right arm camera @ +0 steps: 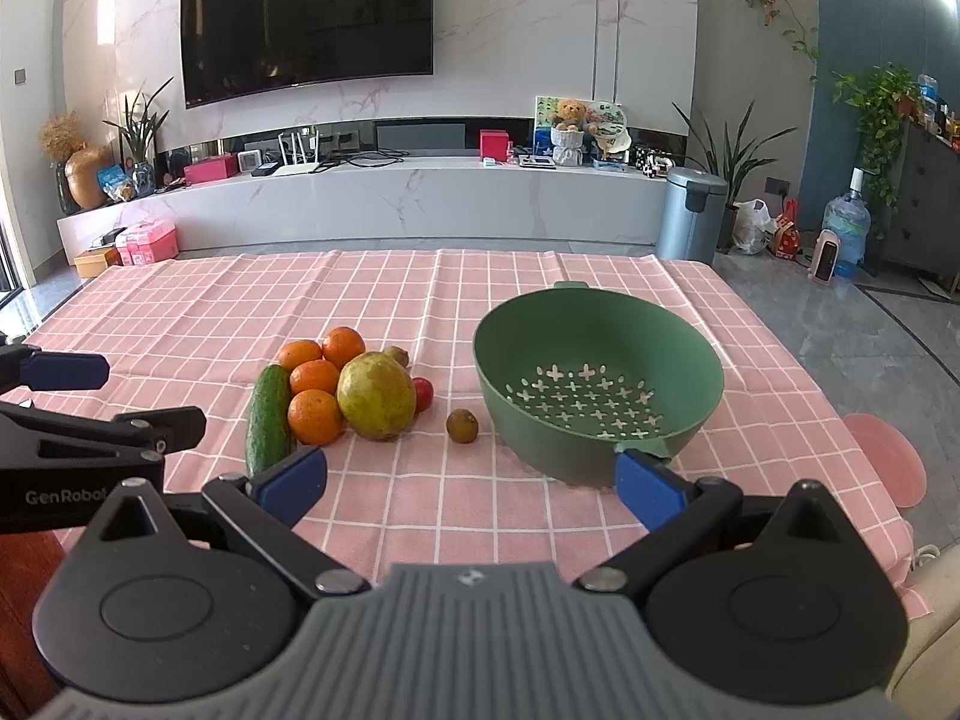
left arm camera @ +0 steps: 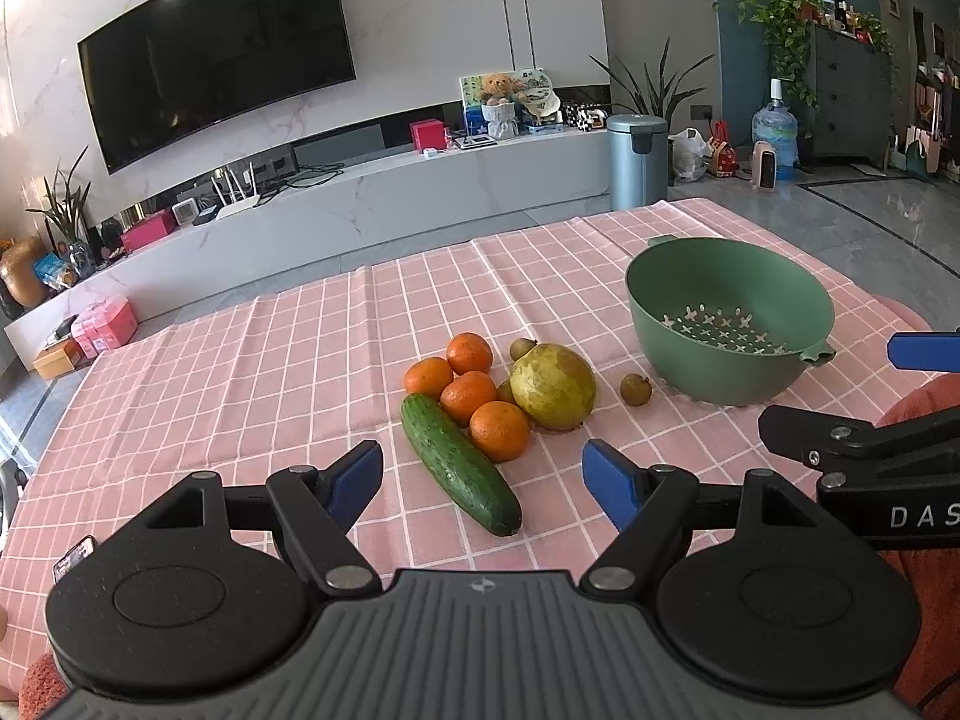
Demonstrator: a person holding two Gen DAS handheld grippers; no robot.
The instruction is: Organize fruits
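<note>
On the pink checked tablecloth (left arm camera: 240,372) lies a pile: a cucumber (left arm camera: 459,463) (right arm camera: 269,420), several mandarins (left arm camera: 469,396) (right arm camera: 315,417), a yellow-green pear (left arm camera: 553,387) (right arm camera: 376,396), a cherry tomato (right arm camera: 423,393) and small brown fruits, one loose (left arm camera: 636,389) (right arm camera: 462,425). An empty green colander (left arm camera: 729,318) (right arm camera: 597,384) stands to the right. My left gripper (left arm camera: 483,483) is open and empty, just before the cucumber. My right gripper (right arm camera: 471,480) is open and empty, near the colander's front handle.
The table's far edge meets a grey floor with a white TV bench (right arm camera: 390,198) and a grey bin (right arm camera: 690,213) behind. A pink round pad (right arm camera: 888,459) lies at the table's right edge. Each gripper shows at the side of the other's view.
</note>
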